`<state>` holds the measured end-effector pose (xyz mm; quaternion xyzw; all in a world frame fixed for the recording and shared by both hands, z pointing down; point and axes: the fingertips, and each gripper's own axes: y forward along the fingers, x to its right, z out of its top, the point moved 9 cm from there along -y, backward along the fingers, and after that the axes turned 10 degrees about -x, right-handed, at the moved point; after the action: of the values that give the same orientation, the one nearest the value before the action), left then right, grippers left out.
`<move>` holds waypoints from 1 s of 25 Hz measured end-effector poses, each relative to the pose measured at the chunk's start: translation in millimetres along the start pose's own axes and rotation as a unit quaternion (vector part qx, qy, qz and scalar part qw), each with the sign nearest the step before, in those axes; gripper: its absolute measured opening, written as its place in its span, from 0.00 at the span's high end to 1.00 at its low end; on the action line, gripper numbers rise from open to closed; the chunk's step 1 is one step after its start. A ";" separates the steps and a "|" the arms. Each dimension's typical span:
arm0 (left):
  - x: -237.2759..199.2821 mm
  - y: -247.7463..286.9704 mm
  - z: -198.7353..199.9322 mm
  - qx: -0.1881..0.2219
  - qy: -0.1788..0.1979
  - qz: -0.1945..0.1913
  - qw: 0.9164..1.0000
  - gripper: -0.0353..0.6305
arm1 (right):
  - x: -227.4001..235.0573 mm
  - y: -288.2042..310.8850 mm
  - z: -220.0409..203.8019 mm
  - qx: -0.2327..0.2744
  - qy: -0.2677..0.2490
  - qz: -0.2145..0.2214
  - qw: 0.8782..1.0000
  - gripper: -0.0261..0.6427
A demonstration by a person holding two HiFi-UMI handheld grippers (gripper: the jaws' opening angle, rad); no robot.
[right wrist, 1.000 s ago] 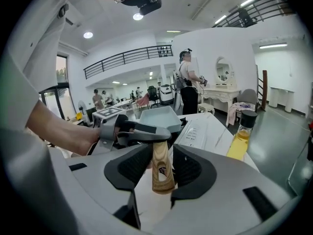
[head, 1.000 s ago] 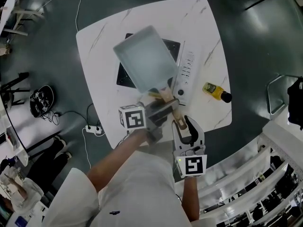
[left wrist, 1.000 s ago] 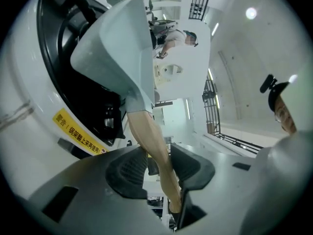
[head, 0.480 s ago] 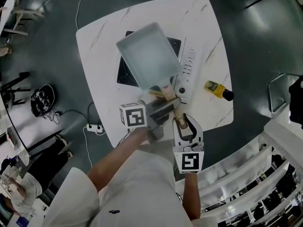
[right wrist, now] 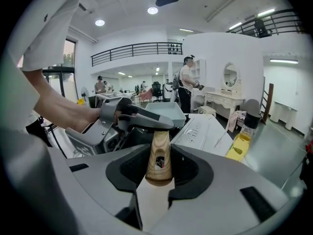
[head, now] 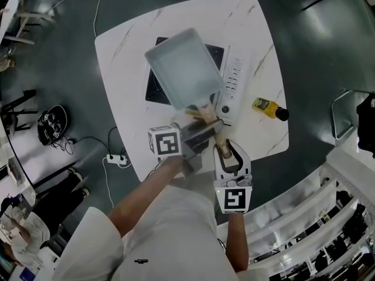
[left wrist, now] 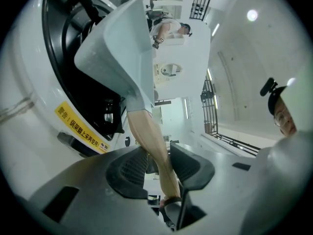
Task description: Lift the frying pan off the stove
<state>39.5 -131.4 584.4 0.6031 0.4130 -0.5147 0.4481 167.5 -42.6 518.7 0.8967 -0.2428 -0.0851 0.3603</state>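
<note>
**Second Claw Joins the Lift**

The pale blue-grey square frying pan (head: 183,69) had drifted slightly rightward, held above the black glass stove (head: 153,89) on the white marble bench (head: 258,51). The left claw (head: 202,129) clenched its wooden handle (head: 210,117). The right claw (head: 225,154) was closing on the handle's end. The lift looked underway, and steadying both grips seemed the next need.

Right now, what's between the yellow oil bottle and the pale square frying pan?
Head view: the stove's white button panel, then a strip of bare white marble tabletop.
</note>
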 end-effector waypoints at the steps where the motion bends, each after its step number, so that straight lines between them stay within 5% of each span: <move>1: 1.0 -0.3 -0.9 0.000 0.000 0.000 1.000 0.75 | -0.6 -1.0 -0.5 0.003 0.001 0.000 1.000 0.79; 14: 18.2 -9.1 -10.5 0.013 -0.004 -0.019 1.000 0.74 | -12.4 -22.3 10.6 0.023 0.009 -0.006 1.000 0.79; 25: 57.7 -28.1 -20.8 0.015 0.034 -0.029 0.999 0.74 | -31.7 -57.7 28.9 0.059 -0.009 -0.017 0.998 0.79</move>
<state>25.1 -101.9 525.4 0.6145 0.4378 -0.5130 0.4093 152.2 -8.4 457.3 0.9196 -0.2352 -0.0851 0.3030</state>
